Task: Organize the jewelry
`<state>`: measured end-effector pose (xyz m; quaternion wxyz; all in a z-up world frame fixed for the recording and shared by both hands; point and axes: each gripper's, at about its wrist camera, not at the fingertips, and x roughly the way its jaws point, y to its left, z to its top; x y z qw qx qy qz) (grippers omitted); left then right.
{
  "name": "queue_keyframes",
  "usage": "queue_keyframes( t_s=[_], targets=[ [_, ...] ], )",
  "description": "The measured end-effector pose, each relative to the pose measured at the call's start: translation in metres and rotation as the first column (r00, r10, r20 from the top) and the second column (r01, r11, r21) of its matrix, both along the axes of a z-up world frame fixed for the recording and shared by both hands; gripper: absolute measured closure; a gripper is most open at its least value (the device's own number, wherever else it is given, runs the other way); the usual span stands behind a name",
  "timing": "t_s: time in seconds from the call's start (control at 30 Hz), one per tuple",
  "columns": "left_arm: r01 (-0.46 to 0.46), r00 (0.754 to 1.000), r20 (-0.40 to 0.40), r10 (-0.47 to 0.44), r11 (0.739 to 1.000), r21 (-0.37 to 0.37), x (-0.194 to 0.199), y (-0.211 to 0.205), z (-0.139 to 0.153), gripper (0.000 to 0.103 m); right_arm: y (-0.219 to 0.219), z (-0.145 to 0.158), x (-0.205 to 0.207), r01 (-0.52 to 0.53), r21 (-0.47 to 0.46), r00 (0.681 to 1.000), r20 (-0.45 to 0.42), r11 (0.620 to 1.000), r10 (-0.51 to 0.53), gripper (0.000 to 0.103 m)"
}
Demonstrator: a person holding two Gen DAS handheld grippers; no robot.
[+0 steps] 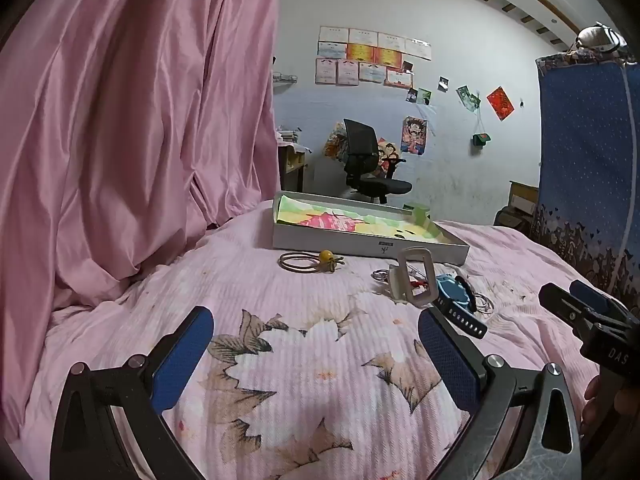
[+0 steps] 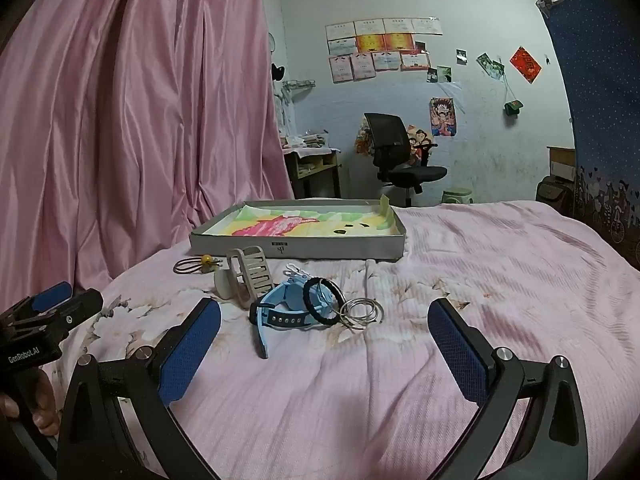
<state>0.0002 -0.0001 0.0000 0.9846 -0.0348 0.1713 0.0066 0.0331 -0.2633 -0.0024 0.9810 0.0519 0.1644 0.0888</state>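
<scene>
While both grippers – left gripper (image 1: 316, 364), right gripper (image 2: 325, 344) – gape wide, blue watch (image 2: 280, 304) lies beside tray (image 2: 296, 246)

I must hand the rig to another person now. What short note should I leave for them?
Left claw: open, empty, over the bedspread.
Right claw: open, empty, just short of the pile.
Tray: nothing from the pile in it that I can see.
On the bed: hair tie with yellow bead, beige clip, blue watch, black bracelet, silver rings.
Done: nothing. Left: move every piece.
</scene>
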Motion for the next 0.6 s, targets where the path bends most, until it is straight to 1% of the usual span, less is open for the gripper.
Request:
queue_keyframes(
  t_s=[0.6],
  targets=[
    [0.0, 1.0, 0.003, 0.0, 1.0, 0.005, 0.0, 0.0003, 0.0005, 0.0, 0.0003, 0.0003, 0.0003, 0.0, 0.002, 1.0, 0.001, 1.0, 0.0, 0.001]
  ],
)
